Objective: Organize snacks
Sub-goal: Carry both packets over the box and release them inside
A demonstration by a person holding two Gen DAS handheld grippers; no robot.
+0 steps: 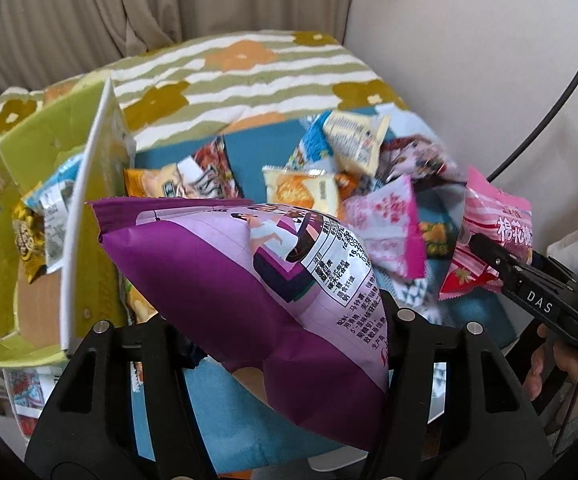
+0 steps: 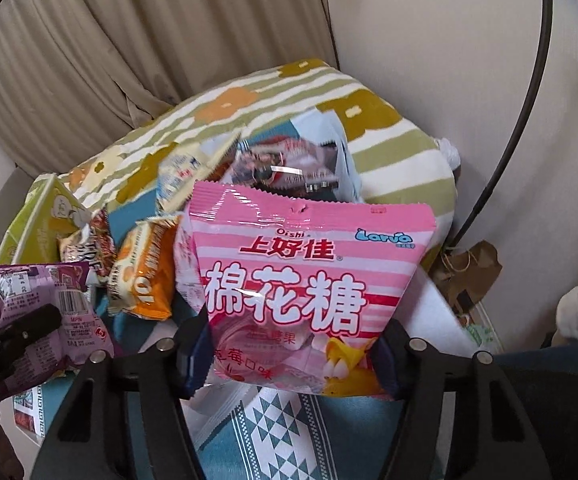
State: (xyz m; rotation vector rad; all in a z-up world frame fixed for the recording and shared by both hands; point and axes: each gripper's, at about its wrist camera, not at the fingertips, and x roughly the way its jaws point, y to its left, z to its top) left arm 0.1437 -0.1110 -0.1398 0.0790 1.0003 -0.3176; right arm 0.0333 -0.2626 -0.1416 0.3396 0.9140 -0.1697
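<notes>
Snacks [image 1: 329, 176] lie in a loose pile on a blue cloth [image 1: 257, 152] spread over a flowered quilt [image 1: 249, 76]. I think they were tipped out there so they can be sorted one by one.

On the left of the left view stands a green box [image 1: 5, 216] with a white divider [image 1: 85, 200]. A few small packets already sit inside it, so the box looks like the place where the snacks are meant to go.

Next comes the big purple chip bag [image 1: 225, 280]. The left tongs [image 1: 273, 344] are closed on its lower end, one finger on each side. The bag sticks up above the pile, just beside the box. It is puffy, so I guess a soft squeeze is enough to carry it.

Smaller is the pink marshmallow bag [image 2: 289, 280]. The right tongs [image 2: 289, 356] pinch its bottom edge, and the bag stands upright between the fingers, clear of the pile behind it. The tongs are partly open, only as wide as the bag.

Both tongs are full, so each bag likely needs a spot in the box.
</notes>
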